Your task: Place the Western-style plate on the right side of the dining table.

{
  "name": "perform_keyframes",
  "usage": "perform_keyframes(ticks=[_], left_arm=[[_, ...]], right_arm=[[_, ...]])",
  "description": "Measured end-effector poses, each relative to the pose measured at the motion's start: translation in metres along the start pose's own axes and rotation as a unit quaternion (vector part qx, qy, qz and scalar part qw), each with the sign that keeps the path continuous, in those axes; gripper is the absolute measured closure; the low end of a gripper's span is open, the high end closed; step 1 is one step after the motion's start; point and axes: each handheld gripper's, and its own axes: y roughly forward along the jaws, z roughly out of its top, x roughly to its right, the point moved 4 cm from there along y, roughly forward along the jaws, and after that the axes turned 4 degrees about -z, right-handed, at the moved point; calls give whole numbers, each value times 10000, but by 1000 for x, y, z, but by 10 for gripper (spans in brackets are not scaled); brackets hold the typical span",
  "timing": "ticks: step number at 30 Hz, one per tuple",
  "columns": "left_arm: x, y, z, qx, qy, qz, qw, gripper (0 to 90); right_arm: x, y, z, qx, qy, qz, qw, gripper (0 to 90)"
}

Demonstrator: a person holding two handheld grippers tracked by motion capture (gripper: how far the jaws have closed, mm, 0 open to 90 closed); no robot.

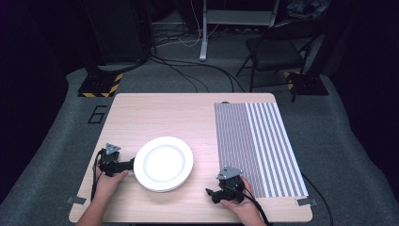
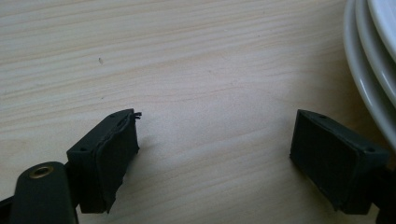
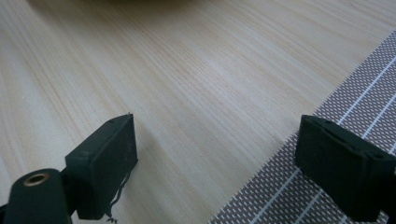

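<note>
Nearest us, at the front edge of the tabletop, we hold the left hand-held gripper with its jaws apart and nothing between them, just beside the left rim of the stack of white plates. Toward the front right corner, the right hand-held gripper also stands with jaws apart and empty, by the left border of the striped placemat, which runs along the right edge toward the back.

The stack sits in the front half of the tabletop, left of centre. We judge that a grab at the rim could catch more than one plate, or pinch the thin rim so shallowly that it slips and clatters down. A sideways nudge could also push the whole stack across the smooth wood.

How many plates are stacked is hard to tell; the left gripper view cuts them off at its right side, showing layered rims. In the right gripper view, the plates' place lies in shadow at the top.
</note>
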Motion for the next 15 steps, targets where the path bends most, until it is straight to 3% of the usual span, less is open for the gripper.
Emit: perform_keyframes(ticks=[7, 15], left_arm=[[0, 0, 0, 3, 3, -17, 10000, 148], [1, -2, -2, 11, -13, -28, 10000, 152]], right_arm=[[0, 0, 0, -8, 9, -6, 10000, 122], [-3, 1, 1, -5, 153, -182, 9997, 121]])
